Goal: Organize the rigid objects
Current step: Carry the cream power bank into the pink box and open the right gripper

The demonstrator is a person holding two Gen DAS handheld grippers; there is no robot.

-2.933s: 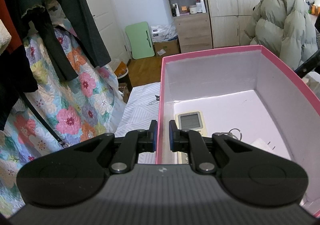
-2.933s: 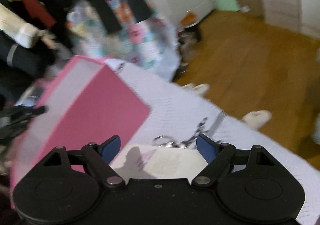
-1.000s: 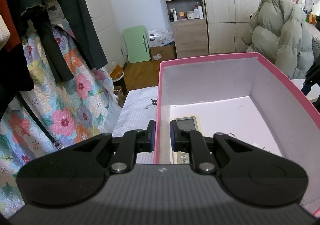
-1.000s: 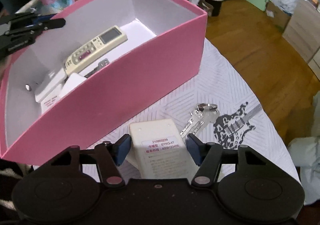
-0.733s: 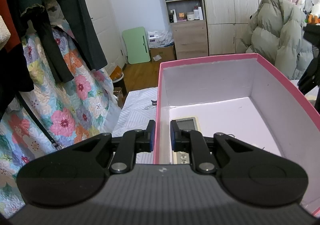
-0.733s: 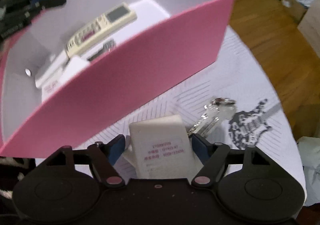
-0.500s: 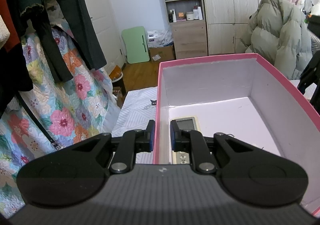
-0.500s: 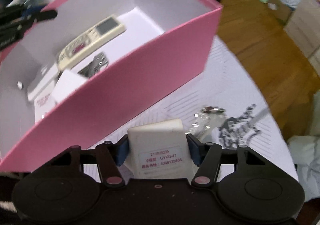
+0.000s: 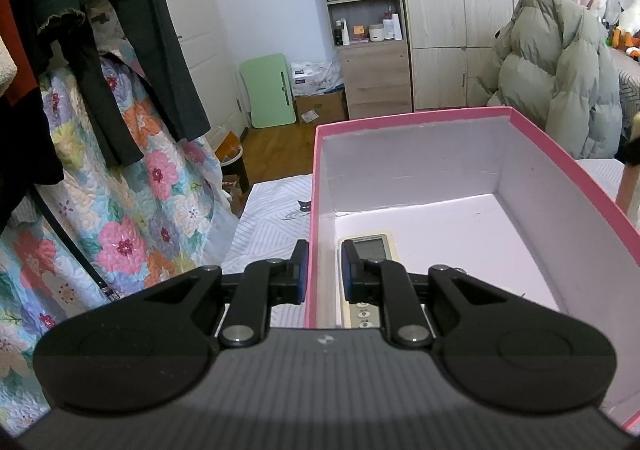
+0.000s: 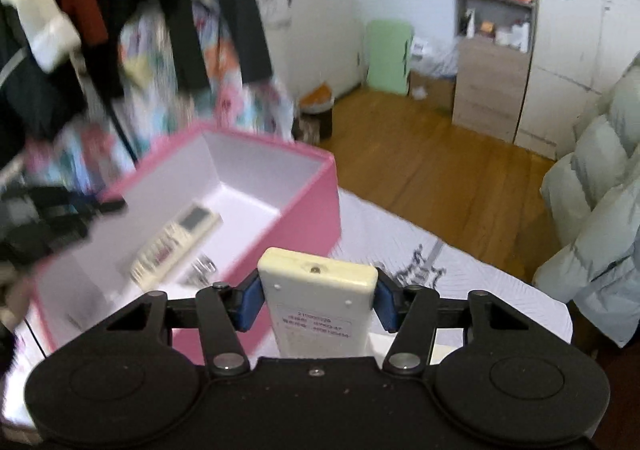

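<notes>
The left gripper (image 9: 323, 265) is clamped on the near-left wall of the pink box (image 9: 568, 166), one pad outside, one inside just beside the remote control (image 9: 370, 250) lying on the box floor. The right gripper (image 10: 316, 300) pinches a cream plastic device (image 10: 316, 290) by its sides, lifted above the white patterned bedspread (image 10: 460, 270) near the box's right wall, keys (image 10: 202, 266) showing inside. A floral quilt (image 9: 120, 210) and dark hanging clothes (image 9: 132, 30) crowd the left, a puffy green jacket (image 9: 560, 70) the far right.
</notes>
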